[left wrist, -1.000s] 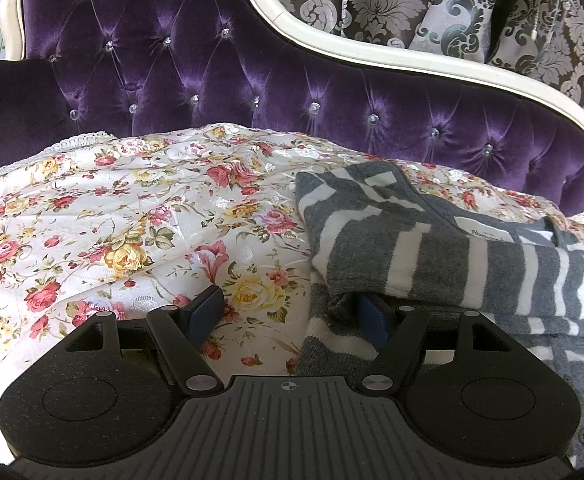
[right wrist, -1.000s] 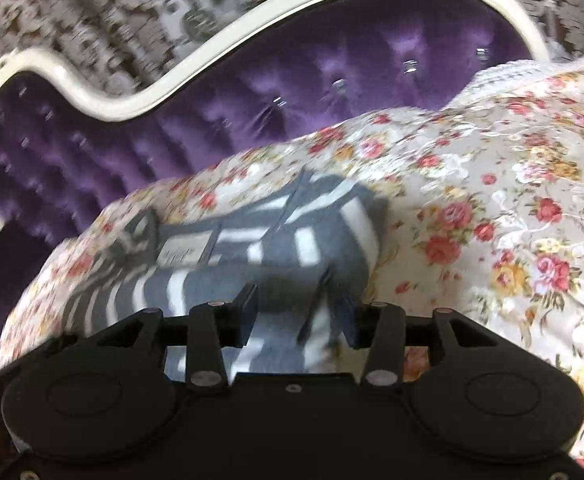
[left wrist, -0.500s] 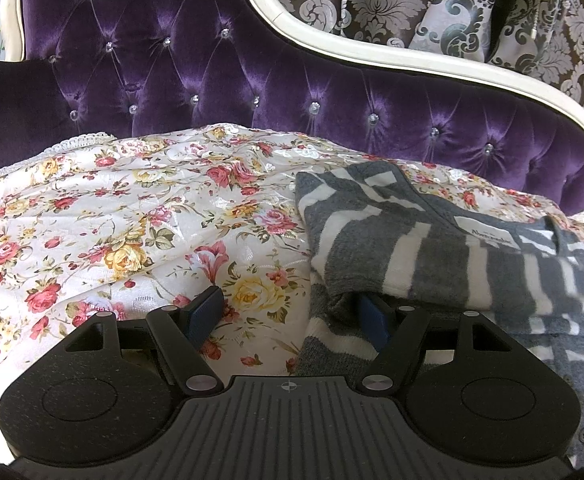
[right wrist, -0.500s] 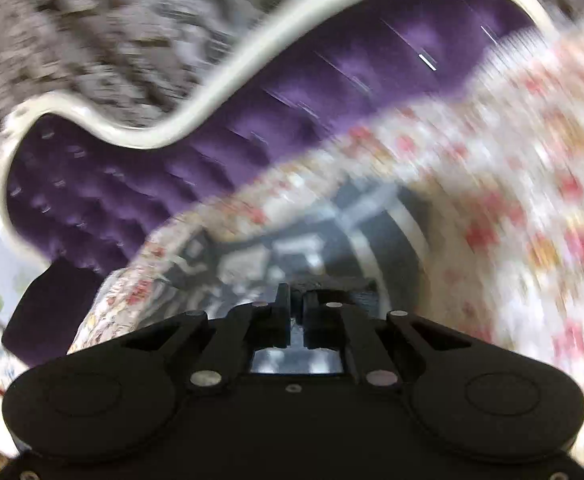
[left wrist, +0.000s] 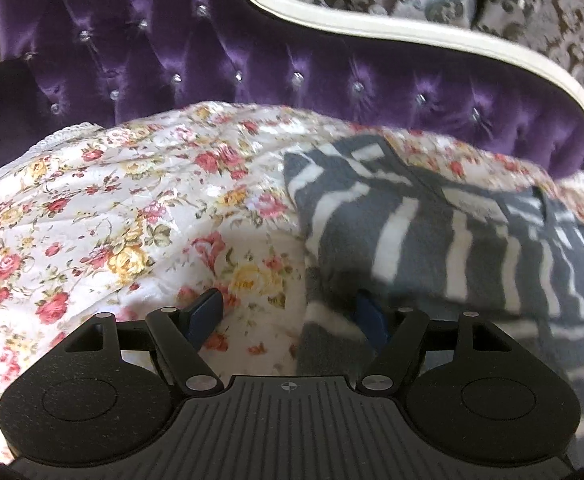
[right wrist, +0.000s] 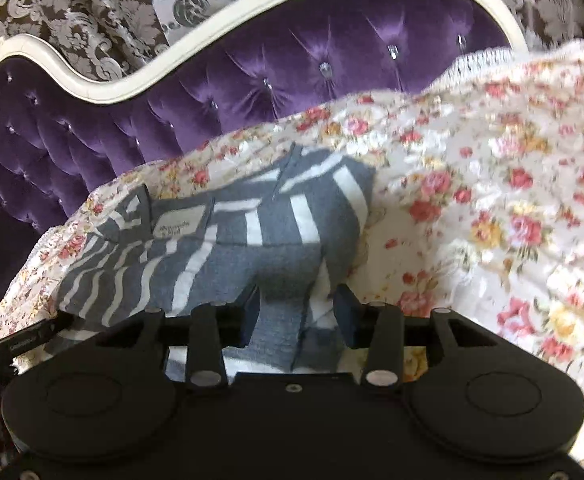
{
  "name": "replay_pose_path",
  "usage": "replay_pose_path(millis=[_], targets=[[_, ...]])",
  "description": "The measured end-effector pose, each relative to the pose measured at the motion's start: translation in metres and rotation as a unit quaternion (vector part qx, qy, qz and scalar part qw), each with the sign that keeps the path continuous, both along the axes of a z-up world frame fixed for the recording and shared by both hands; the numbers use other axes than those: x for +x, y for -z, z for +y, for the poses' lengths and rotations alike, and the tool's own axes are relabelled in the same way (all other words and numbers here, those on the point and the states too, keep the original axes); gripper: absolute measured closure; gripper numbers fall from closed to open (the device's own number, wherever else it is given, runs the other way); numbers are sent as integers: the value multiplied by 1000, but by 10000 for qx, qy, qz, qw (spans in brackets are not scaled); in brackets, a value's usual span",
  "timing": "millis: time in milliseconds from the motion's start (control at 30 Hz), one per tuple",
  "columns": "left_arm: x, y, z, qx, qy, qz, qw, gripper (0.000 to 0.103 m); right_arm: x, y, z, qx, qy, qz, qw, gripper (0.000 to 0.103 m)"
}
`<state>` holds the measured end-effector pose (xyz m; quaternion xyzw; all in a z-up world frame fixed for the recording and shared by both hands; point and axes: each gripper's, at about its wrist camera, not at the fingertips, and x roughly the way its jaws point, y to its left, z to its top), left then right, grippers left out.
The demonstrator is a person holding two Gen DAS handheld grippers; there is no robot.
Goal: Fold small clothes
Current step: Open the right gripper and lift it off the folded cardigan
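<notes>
A grey and white striped garment (left wrist: 431,240) lies partly folded on a floral bedspread (left wrist: 112,220), a sleeve folded across its body and a white label near the collar. My left gripper (left wrist: 288,316) is open at the garment's left edge, its right finger under the folded cloth. The garment also shows in the right wrist view (right wrist: 252,240). My right gripper (right wrist: 297,312) is open over the garment's near edge, with cloth between its fingers.
A purple tufted headboard (left wrist: 212,52) with a cream frame stands behind the bedspread, and it also shows in the right wrist view (right wrist: 252,80). Patterned damask curtains (right wrist: 92,12) hang behind it. A lace trim (right wrist: 479,60) edges the bedspread.
My right gripper shut half a second ago and swung away, and it now stands open again over the garment's near edge. My left gripper has shifted slightly.
</notes>
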<state>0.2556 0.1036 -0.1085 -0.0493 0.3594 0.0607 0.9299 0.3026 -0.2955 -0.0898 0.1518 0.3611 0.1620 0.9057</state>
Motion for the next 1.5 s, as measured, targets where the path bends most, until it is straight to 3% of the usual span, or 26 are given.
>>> replay_pose_path(millis=[100,233,400,567,733,767,900,1033,1133,1167,1267,1367,1500], targets=[[-13,-12,0,120,107,1,9999,33,-1,-4,2,16,-11,-187,9998,51],[-18,-41,-2,85,148,-317,9994,33,-2,-6,14,-217,-183,-407,9988,51],[15,-59,-21,152,285,-438,9985,33,-1,0,35,-503,-457,-510,9964,50],[49,-41,-45,369,438,-208,9981,33,1,10,51,-1094,-640,-449,9909,50],[57,-3,-52,510,513,368,9967,32,-7,11,62,-1672,-891,-522,9805,48],[50,1,-50,455,507,232,9974,32,-7,11,64,-1717,-919,-516,9795,47],[36,6,-34,-53,362,209,9991,28,-6,11,63,-1707,-959,-464,9796,46],[34,0,-35,8,403,341,9986,27,-4,11,59,-1572,-956,-382,9822,43],[37,-3,-40,50,549,529,9971,27,-3,14,61,-1659,-1130,-175,9795,19],[37,-4,-42,97,635,587,9962,27,-4,17,63,-1752,-1193,-103,9772,16],[35,-6,-45,212,823,710,9939,28,-9,19,68,-2087,-1229,-158,9701,16],[32,-16,-44,71,824,708,9941,28,-9,14,61,-1831,-1204,-124,9756,16],[28,-41,-47,-276,786,304,9961,28,-10,6,50,-1455,-1081,-178,9833,16]])
